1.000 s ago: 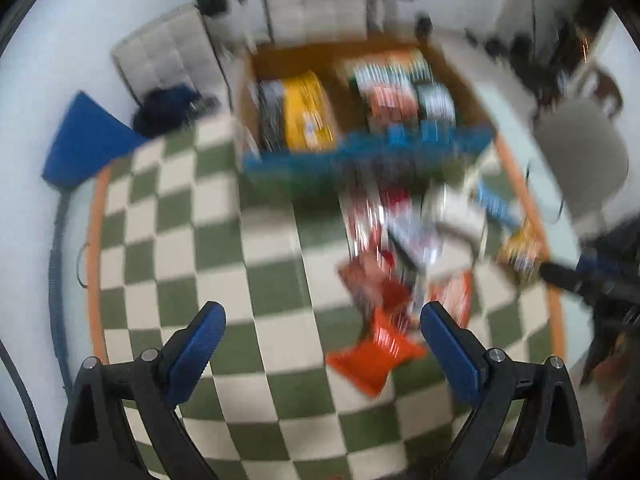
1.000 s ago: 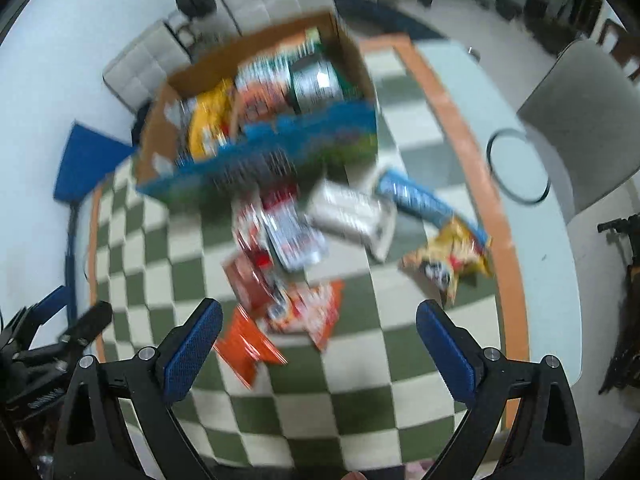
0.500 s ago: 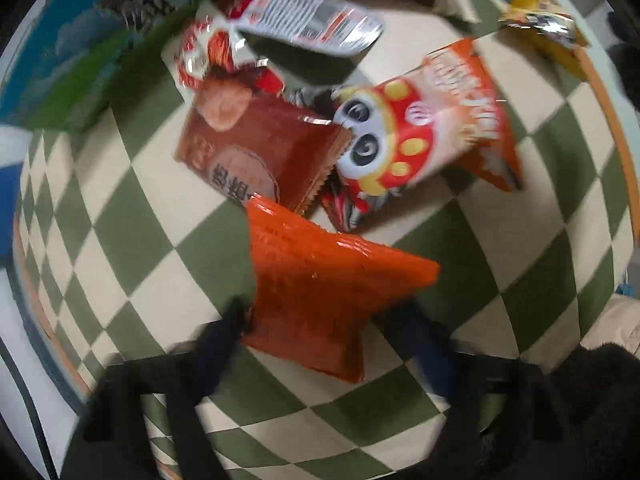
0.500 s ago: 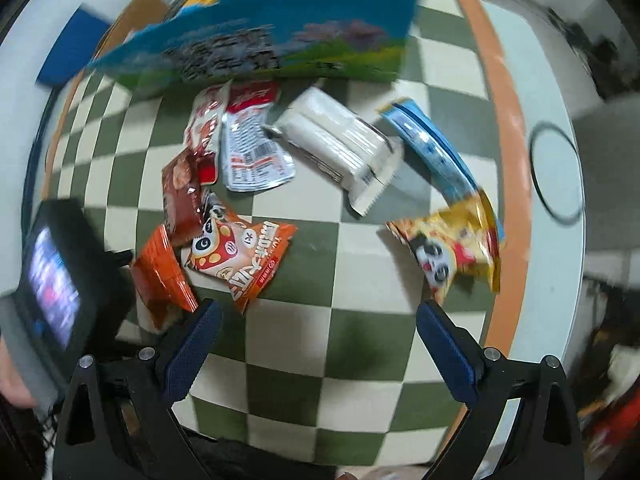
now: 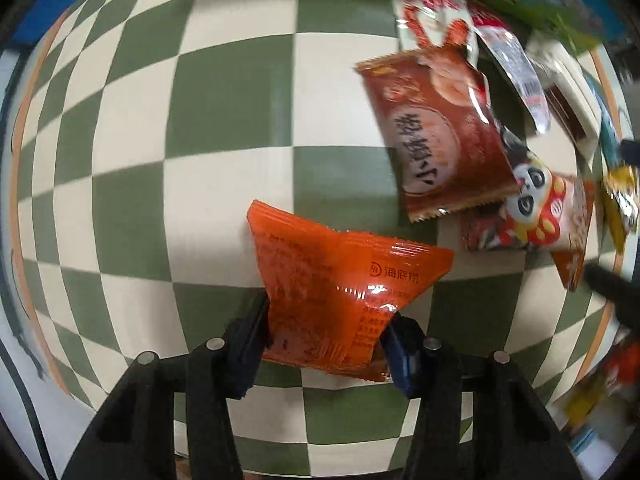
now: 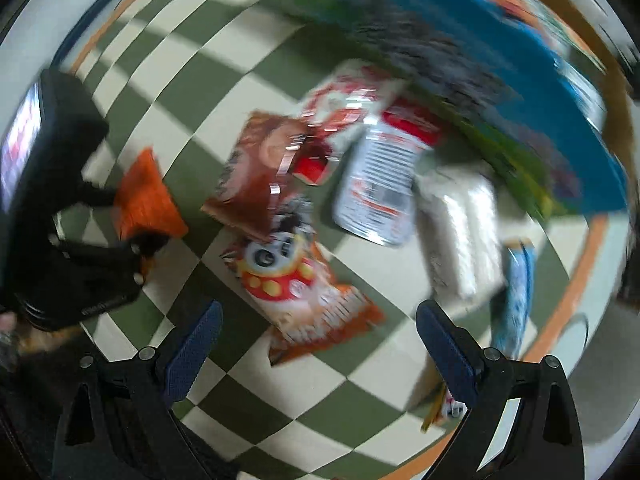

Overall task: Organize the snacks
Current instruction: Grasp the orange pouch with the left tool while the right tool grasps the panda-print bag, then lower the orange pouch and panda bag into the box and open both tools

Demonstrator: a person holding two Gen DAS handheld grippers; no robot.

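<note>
On the left of the checkered tabletop [image 5: 224,92], my left gripper [image 5: 326,340] has its fingers narrowed onto the near end of the orange packet [image 5: 336,292], one pad at each side edge, so I read it as held, though it looks to be resting on the cloth as well. The packet looks light and puffy, a crinkly film pillow with air inside; I judge it will crush and slip if I squeeze at the belly, so the flat crimped seam is the safer place to pinch. To its left the cloth is bare all the way to the orange border, which gives me open room to lift and swing. Just to its right, close but apart, lies the brown biscuit packet [image 5: 444,132], overlapping the panda-print bag [image 5: 536,212], with a red-and-white sachet [image 5: 432,12] and a silver-backed one [image 5: 516,76] beyond; all look equally light and slippery, and they crowd each other. Further right, my right gripper [image 6: 318,340] hovers with fingers wide and nothing between them, over the panda-print bag's tail end. Past that sit a white wrapped pack [image 6: 460,232] and a blue packet [image 6: 516,292] near the table's right edge, where I have little margin. The blue-fronted box [image 6: 532,84] stands at the far right, blurred.
</note>
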